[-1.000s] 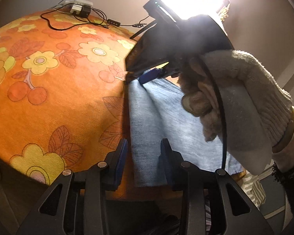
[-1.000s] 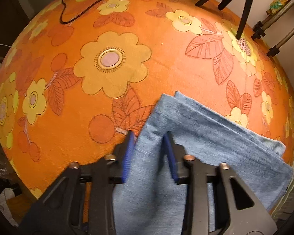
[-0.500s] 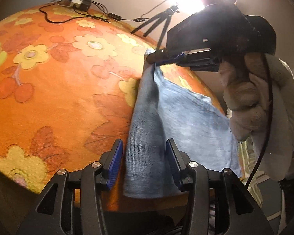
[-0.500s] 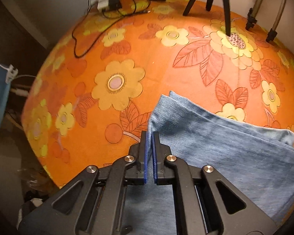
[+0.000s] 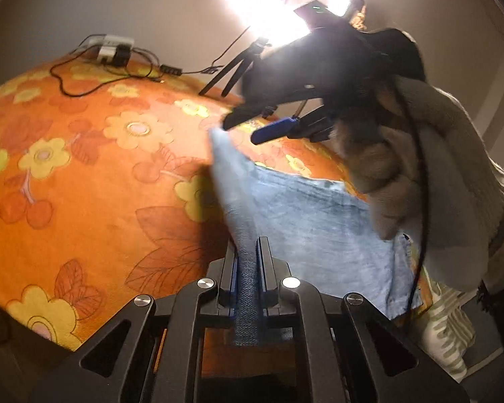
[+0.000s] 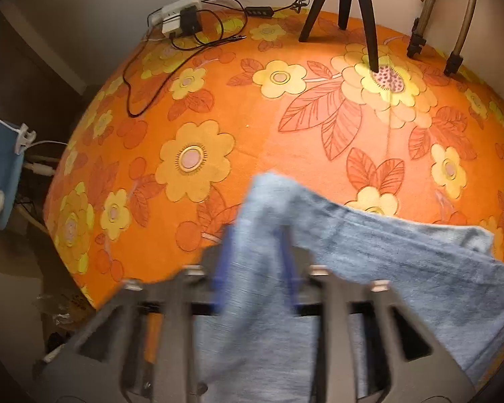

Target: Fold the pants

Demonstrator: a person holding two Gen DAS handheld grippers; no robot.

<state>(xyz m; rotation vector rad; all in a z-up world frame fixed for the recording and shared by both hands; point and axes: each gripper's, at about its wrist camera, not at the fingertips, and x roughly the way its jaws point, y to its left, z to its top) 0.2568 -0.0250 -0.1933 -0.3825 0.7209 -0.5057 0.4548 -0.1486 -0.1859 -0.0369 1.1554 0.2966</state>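
In the left wrist view, the left gripper [image 5: 247, 255] has just been closing and now pinches a narrow ridge of the light blue denim pants [image 5: 319, 225] between its blue pads, the woven grain showing clearly there. Only this view shows the gloved right hand [image 5: 403, 174] in its knitted beige glove. The pants lie folded at the near edge of the desk covered in an orange cloth with yellow flowers [image 5: 84, 184], one corner lifted off it. In the blurred right wrist view, the right gripper [image 6: 255, 262] has just been opening; its jaws stand apart with a fold of denim between them, and I cannot tell whether the pads touch it. Farther off, only this view shows the black tripod legs [image 6: 339, 3] whole, beside the white power strip with black cables [image 6: 179, 16].
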